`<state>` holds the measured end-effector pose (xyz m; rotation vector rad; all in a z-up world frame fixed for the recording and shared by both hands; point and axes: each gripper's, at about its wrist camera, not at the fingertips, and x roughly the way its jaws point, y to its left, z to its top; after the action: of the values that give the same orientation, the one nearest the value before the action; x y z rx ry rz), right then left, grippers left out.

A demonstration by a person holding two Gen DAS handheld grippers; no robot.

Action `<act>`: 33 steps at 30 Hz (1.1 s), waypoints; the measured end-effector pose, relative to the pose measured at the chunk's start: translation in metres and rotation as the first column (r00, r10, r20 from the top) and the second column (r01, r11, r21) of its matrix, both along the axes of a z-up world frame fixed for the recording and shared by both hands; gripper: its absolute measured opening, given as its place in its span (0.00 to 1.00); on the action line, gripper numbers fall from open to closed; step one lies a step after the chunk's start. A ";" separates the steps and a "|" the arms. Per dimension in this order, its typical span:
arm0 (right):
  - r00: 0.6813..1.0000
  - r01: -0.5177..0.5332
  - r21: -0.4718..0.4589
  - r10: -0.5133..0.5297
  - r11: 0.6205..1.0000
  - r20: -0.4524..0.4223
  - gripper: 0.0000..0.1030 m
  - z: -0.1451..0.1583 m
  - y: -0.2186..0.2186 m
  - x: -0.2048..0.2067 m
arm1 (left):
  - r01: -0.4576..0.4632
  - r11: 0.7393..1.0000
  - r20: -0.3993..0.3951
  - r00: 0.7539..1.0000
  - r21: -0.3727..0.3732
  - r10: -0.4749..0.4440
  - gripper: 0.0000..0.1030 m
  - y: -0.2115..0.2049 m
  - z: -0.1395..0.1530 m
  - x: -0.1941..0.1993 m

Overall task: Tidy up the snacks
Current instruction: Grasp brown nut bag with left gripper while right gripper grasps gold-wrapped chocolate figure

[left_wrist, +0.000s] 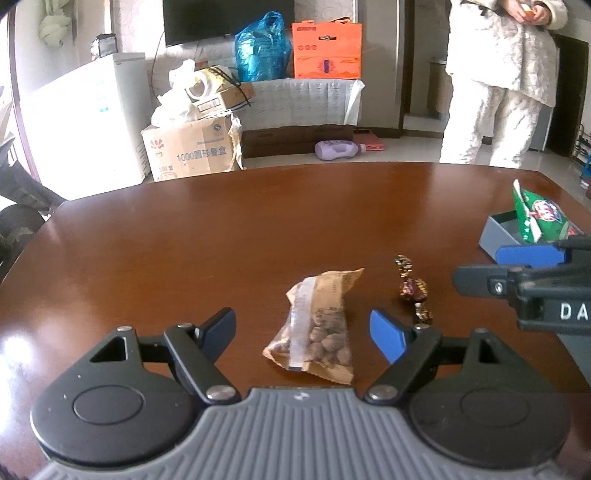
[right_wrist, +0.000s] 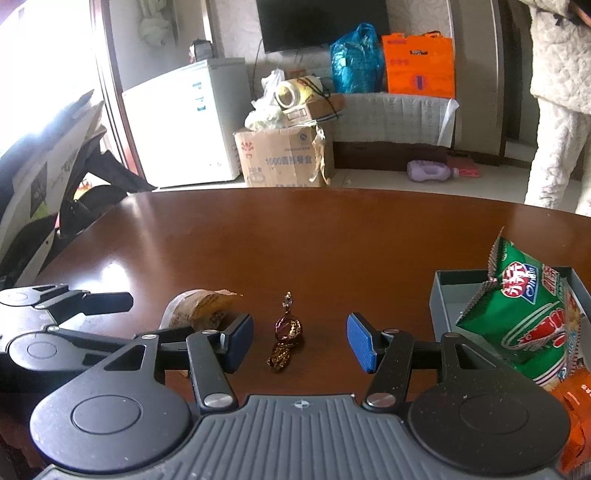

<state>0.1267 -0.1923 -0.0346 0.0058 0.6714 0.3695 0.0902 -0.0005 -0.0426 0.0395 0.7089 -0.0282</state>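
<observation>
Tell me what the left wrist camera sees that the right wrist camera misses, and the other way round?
Only the left wrist view shows the whole nut packet between the open left gripper, and a standing person's hands.

Only the right wrist view shows an orange packet beside the green bag, and the open right gripper framing the candy.

Both show the brown table, the grey box, the cardboard box and the orange bag behind.

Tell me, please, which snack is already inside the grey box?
The green snack bag: it stands tilted in the grey box. The brown peanut packet and the twisted candy lie on the table.
</observation>
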 end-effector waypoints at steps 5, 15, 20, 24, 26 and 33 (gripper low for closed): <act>1.000 -0.012 -0.013 0.012 1.000 -0.016 0.55 -0.007 0.010 0.004 | -0.013 1.000 -0.018 1.000 -0.016 0.013 0.78 0.009 -0.009 0.010; 0.998 -0.044 -0.049 0.041 0.998 -0.045 0.52 -0.021 0.026 0.014 | 0.003 1.000 -0.017 1.000 -0.017 -0.003 0.78 0.006 -0.018 0.024; 0.998 -0.037 -0.057 0.034 0.998 -0.061 0.51 -0.028 0.028 0.019 | 0.001 1.000 -0.021 1.000 -0.027 -0.001 0.78 0.007 -0.021 0.031; 0.997 -0.035 -0.063 0.031 0.997 -0.067 0.46 -0.034 0.030 0.023 | 0.003 1.000 -0.025 1.000 -0.026 -0.003 0.78 0.006 -0.027 0.036; 0.997 -0.037 -0.067 0.032 0.997 -0.070 0.43 -0.035 0.032 0.025 | -0.003 1.000 -0.028 1.000 -0.028 0.003 0.78 0.006 -0.030 0.038; 0.998 -0.031 -0.082 0.026 0.996 -0.063 0.43 -0.040 0.039 0.029 | -0.027 0.999 -0.024 0.999 -0.045 0.026 0.78 0.008 -0.034 0.041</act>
<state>0.1555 -0.1538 -0.0750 -0.0716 0.7483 0.3701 0.1315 0.0079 -0.0769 -0.0141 0.7323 -0.0191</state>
